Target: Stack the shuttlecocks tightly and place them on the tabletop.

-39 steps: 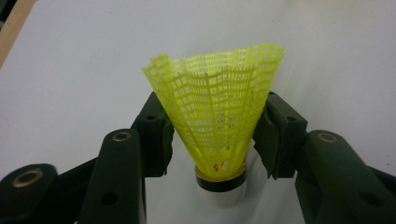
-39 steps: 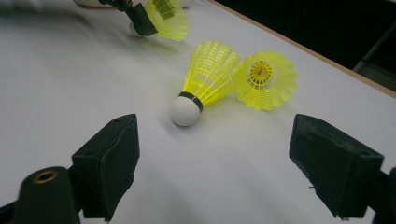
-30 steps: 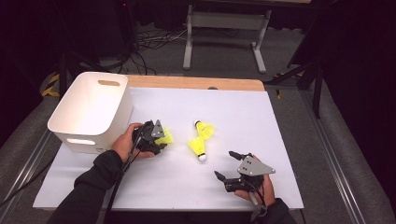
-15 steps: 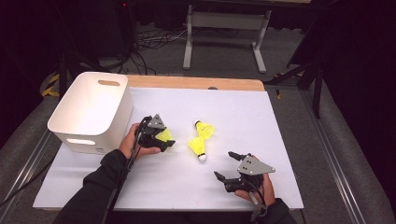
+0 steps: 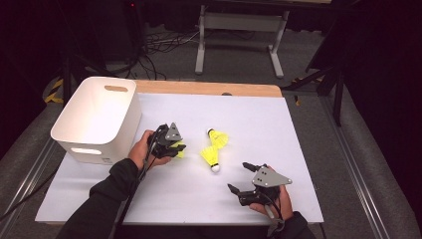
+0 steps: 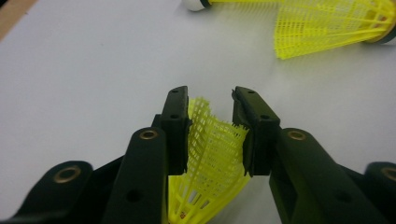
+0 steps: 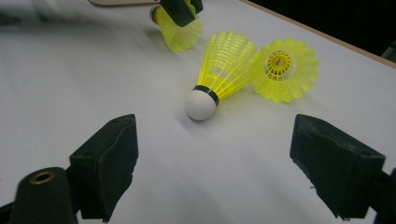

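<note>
A yellow shuttlecock (image 6: 210, 163) is clamped by its mesh skirt in the left tool (image 6: 210, 100), just beside a white bin (image 5: 99, 117).
Two more shuttlecocks (image 5: 215, 148) lie touching mid-counter (image 5: 278, 129), which is white with a wooden far edge. The right tool (image 7: 212, 154) rests nearby, jaws apart. Dark room, grey floor (image 5: 348, 109), cables (image 5: 159, 42) behind.
</note>
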### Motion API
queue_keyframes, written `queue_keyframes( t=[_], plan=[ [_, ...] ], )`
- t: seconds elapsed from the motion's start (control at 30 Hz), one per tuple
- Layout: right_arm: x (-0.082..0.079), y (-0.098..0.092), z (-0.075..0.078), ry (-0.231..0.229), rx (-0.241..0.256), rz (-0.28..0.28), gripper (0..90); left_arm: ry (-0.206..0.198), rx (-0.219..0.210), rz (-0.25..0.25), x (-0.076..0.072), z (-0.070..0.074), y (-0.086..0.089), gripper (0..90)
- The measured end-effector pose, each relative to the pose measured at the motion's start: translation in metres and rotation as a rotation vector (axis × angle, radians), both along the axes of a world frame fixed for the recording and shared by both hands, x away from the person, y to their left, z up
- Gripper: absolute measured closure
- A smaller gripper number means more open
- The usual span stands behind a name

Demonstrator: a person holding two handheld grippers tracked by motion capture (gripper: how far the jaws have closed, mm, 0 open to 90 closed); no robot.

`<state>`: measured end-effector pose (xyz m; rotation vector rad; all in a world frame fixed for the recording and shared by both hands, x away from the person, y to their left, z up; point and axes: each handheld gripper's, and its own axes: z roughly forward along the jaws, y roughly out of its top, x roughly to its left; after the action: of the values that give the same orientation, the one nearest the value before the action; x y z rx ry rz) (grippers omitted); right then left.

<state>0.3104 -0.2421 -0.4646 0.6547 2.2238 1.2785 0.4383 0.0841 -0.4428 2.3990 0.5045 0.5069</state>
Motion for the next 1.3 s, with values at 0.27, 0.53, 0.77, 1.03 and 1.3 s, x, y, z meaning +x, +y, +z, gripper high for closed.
queue_keyframes(
  t=[0.27,0.53,0.77,1.03,1.3],
  plan=[
    [0.000,0.001,-0.001,0.006,-0.012,0.005,15.8,-0.070,0.051,-0.056,0.006,0.004,-0.005,67.3],
    [0.000,0.002,-0.003,0.013,-0.027,0.012,15.5,-0.020,0.021,-0.100,0.009,-0.005,-0.002,57.4],
    [0.000,0.003,-0.005,0.020,-0.038,0.013,15.4,0.005,-0.027,-0.067,0.009,-0.005,0.005,43.4],
    [0.000,0.006,-0.008,0.038,-0.059,0.025,15.6,0.092,-0.042,0.009,0.013,-0.011,0.008,38.7],
    [-0.001,0.005,-0.007,0.029,-0.065,0.020,15.4,0.028,-0.036,-0.007,0.015,-0.009,0.008,54.5]
  ],
)
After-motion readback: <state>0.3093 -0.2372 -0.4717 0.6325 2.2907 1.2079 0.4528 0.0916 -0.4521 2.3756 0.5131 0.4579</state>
